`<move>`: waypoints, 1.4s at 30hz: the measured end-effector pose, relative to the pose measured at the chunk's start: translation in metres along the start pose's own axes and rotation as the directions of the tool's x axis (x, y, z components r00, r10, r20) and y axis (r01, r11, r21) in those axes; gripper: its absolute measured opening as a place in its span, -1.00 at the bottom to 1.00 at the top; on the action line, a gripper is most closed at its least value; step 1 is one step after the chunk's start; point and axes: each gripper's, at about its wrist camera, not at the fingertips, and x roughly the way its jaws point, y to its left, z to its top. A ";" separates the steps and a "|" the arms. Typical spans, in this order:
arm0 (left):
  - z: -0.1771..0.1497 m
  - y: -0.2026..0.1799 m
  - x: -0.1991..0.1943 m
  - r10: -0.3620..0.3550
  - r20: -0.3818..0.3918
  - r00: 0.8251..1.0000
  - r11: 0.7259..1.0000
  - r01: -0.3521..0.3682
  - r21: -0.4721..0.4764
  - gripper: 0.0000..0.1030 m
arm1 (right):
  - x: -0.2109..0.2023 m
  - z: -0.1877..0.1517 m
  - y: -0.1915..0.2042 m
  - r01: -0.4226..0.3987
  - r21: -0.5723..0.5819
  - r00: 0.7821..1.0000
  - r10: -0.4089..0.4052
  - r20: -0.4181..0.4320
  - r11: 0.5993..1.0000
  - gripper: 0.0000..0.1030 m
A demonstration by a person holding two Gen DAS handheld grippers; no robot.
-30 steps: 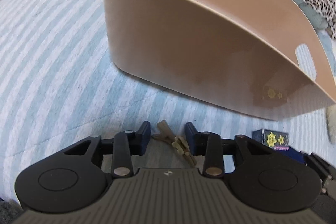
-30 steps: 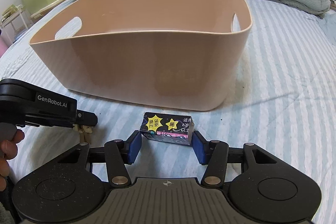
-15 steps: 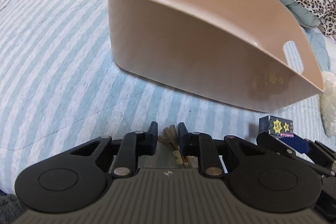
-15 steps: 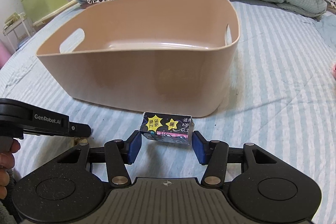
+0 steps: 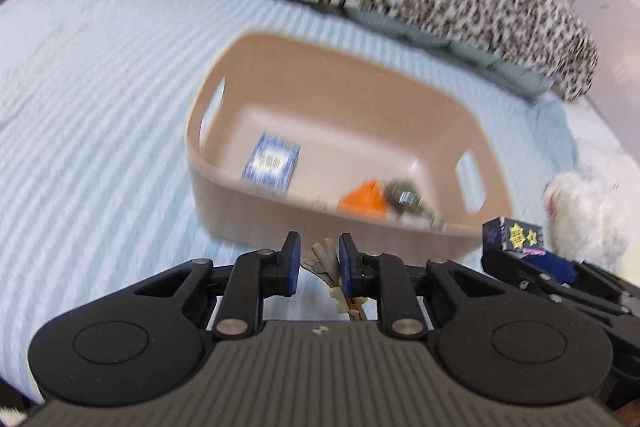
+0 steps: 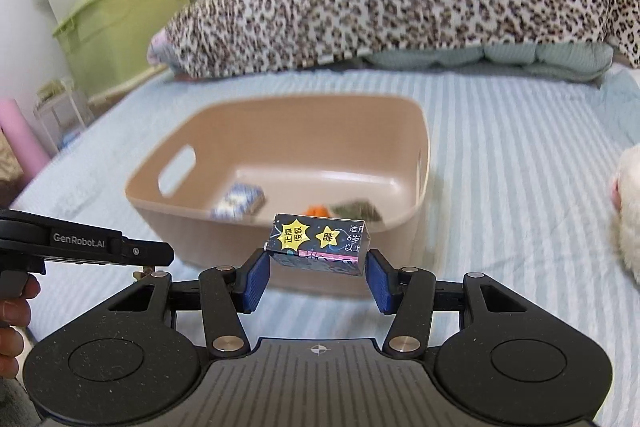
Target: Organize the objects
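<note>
Cardboard is what the right gripper (image 6: pixel 318 269) deals with: a small dark box (image 6: pixel 320 245) printed with yellow stars, clamped by its two short ends between the blue fingers (image 6: pixel 256 277) and carried in the air just short of the beige tub (image 6: pixel 280 163) on the striped bed (image 6: pixel 520 155). It looks light and probably hollow, so its thin walls could dent or buckle under a hard squeeze; the end faces are the stiffest place to press, and the present hold there seems sound. The left gripper (image 5: pixel 319 265) is closed on a bundle of tan clips (image 5: pixel 326 259), apparently wooden pegs, which sit between its fingers (image 5: pixel 291 263) with several ends sticking forward and more trailing back toward the body. These should be light and rigid, but as a loose bunch they can slide against one another, so a firm pinch across the middle of the cluster is safest. Both loads hang before the near wall of the tub, whose floor already holds a blue box (image 5: pixel 272 161), an orange piece (image 5: pixel 364 201) and some blurred greenish items (image 5: pixel 406 197). A white plush toy (image 5: pixel 580 215) lies on the bed to the right.
</note>
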 end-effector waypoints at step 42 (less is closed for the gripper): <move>0.025 -0.023 0.030 0.190 0.015 0.982 0.969 -0.190 0.156 0.56 | 0.032 0.044 -0.005 0.076 -0.037 0.994 -0.078 -0.070 0.996 0.81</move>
